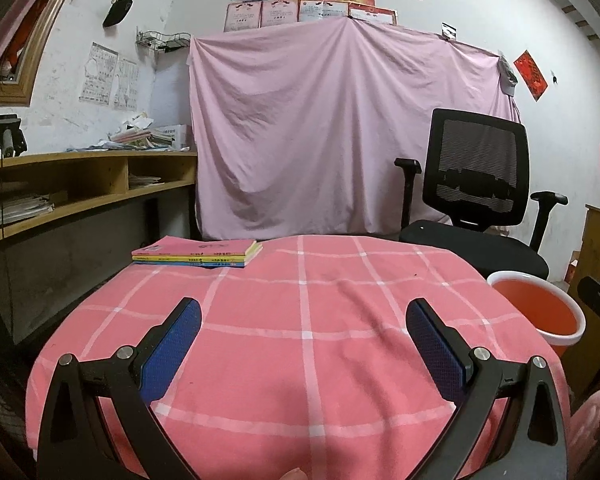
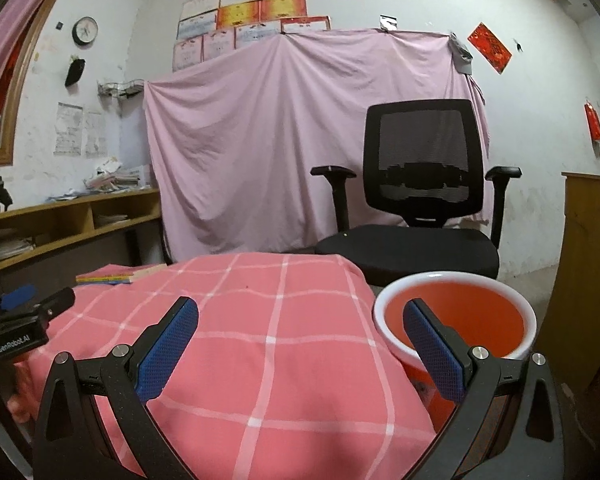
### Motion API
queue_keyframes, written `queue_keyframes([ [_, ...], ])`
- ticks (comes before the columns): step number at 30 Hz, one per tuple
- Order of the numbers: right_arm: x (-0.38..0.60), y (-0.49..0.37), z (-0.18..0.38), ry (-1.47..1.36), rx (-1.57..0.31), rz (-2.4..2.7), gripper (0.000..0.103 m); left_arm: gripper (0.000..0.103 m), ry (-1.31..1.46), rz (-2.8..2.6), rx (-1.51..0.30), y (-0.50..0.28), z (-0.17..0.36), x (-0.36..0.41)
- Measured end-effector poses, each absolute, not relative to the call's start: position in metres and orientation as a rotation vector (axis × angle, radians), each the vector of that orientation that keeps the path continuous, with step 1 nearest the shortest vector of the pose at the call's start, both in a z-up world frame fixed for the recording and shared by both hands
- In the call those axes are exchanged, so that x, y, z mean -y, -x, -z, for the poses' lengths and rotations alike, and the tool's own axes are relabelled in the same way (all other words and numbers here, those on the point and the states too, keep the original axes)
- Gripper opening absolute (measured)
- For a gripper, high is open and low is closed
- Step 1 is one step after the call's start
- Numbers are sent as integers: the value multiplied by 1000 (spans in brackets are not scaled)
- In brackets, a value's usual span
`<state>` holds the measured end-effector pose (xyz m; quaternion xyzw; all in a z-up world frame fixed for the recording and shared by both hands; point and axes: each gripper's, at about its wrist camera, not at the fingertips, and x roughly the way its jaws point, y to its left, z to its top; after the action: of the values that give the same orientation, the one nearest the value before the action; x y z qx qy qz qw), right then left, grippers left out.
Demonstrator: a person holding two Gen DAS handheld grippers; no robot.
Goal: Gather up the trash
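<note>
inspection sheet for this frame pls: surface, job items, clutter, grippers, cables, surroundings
Surface: table under a pink checked cloth, wrinkled.
Job's things: orange bin beside the table's right edge, looks empty; no trash seen on the cloth.
Clutter: stack of books at the far left corner.
Grippers: left gripper open, holding nothing; right gripper open, holding nothing.
Cables: nothing seen.
Surroundings: black office chair, pink sheet on the wall, wooden shelf with papers at left.
</note>
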<state>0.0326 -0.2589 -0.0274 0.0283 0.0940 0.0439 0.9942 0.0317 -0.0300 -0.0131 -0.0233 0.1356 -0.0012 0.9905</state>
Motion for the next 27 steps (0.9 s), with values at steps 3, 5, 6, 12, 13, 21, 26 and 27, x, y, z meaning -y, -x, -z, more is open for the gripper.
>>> queue_keyframes([
  [3,258,-31,29,-62,-196,-80,103,100,38,4,-266,-28,15,29],
  [5,258,-31,30,-60,-197,-77,103,100,33,6,-262,-26,17,32],
  [6,259,-31,30,-59,-198,-77,103,100,31,9,-262,-25,17,32],
  [12,258,-31,31,-55,-199,-80,103,100,25,15,-261,-25,17,35],
  [13,258,-31,31,-55,-199,-79,103,100,23,14,-260,-25,18,35],
  [21,257,-33,34,-61,-201,-79,103,100,17,15,-257,-26,16,37],
  [26,256,-33,35,-56,-203,-83,103,100,16,16,-255,-26,16,38],
  [27,256,-33,35,-55,-204,-84,103,100,16,16,-255,-26,16,38],
])
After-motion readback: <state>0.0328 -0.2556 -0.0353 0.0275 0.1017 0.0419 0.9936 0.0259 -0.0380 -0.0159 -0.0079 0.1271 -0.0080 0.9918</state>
